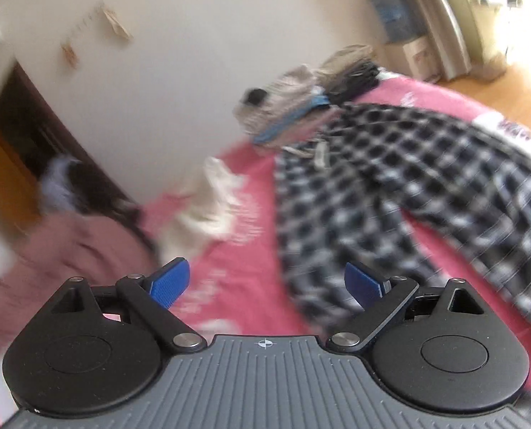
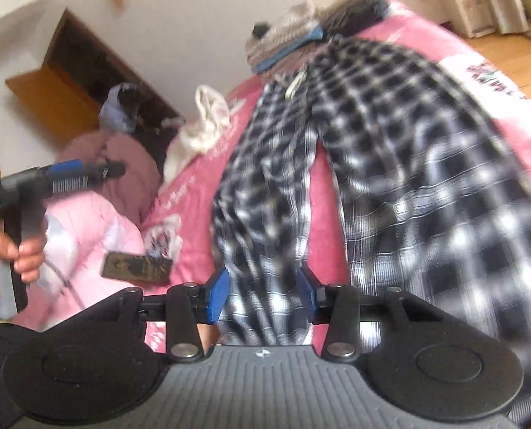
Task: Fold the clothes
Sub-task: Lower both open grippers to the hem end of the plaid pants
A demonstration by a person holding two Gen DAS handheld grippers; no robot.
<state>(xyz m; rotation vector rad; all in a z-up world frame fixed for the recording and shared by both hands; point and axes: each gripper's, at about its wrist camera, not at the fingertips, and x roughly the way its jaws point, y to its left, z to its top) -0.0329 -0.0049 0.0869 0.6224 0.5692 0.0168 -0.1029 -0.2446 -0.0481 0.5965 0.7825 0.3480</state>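
Note:
Black-and-white checked trousers (image 1: 390, 196) lie spread on the pink bed sheet (image 1: 229, 304), waist at the far end and legs fanning toward me. My left gripper (image 1: 265, 284) is open wide over bare sheet, left of the trousers, with nothing between its blue pads. In the right wrist view the trousers (image 2: 390, 150) fill the middle. My right gripper (image 2: 263, 295) hangs low over the left trouser leg, and the blurred cloth shows between its pads, which do not press on it. My left gripper (image 2: 86, 171) also appears at the left edge, held in a person's hand (image 2: 11, 257).
A stack of folded clothes (image 1: 294, 107) sits at the bed's far end against the white wall. A crumpled white garment (image 1: 208, 207) and a mauve garment (image 1: 68, 250) lie to the left. A phone (image 2: 136, 266) rests by a pink quilted jacket (image 2: 86, 228). Wooden floor lies beyond the bed's right side.

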